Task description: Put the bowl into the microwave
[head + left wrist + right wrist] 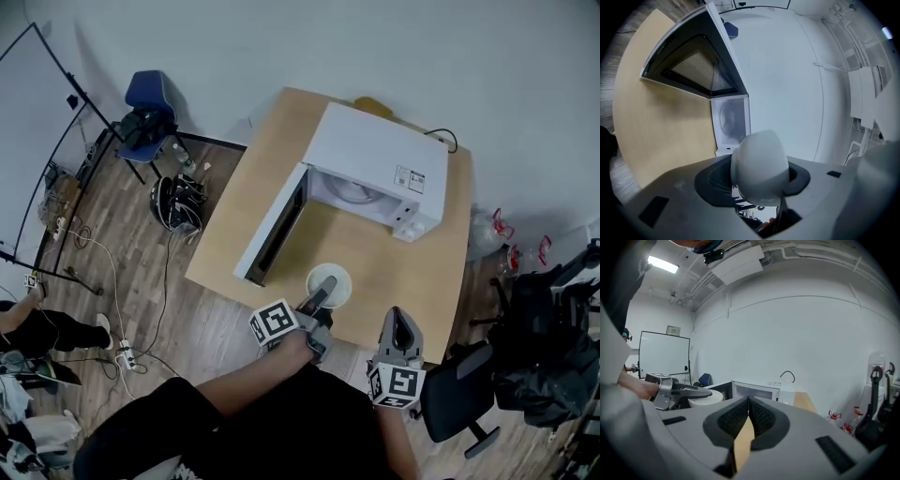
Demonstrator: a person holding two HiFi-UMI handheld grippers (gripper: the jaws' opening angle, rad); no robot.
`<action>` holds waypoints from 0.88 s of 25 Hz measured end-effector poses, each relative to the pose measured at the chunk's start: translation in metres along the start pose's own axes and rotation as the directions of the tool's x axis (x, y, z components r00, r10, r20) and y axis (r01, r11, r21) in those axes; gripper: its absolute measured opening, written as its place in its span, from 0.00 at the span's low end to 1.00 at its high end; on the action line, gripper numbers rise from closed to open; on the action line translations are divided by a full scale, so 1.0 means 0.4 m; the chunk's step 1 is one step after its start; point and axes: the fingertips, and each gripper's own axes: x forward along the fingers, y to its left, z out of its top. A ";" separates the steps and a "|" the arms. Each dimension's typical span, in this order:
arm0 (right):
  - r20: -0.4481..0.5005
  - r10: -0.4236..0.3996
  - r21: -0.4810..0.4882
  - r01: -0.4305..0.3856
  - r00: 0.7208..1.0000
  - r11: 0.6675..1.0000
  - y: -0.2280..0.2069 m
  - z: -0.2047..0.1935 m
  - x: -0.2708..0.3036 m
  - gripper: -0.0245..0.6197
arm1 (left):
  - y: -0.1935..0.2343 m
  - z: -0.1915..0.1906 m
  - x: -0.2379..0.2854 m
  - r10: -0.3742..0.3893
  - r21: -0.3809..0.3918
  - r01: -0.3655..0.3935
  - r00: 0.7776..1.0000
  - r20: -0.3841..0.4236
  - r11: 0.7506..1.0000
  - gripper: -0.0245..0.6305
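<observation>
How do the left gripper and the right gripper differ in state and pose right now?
The left gripper is shut on the white bowl, gripping its rim; the right gripper has its jaws together on nothing. The left gripper is in front of the microwave's open door; the right gripper is off to the side, nearer the table's front edge. Both point roughly toward the microwave.

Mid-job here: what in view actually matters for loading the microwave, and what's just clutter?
Job: white round bowl in the left hand-held gripper; white box-shaped microwave, door open; light wooden table.
Clutter: blue chair; black office chair; dark bundle on the floor.
</observation>
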 end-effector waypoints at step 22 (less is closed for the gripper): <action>-0.023 -0.028 0.031 0.028 0.999 0.999 -0.016 0.023 0.293 0.13 | 0.137 0.251 0.381 0.037 0.028 -0.038 0.998 0.041 0.999 0.37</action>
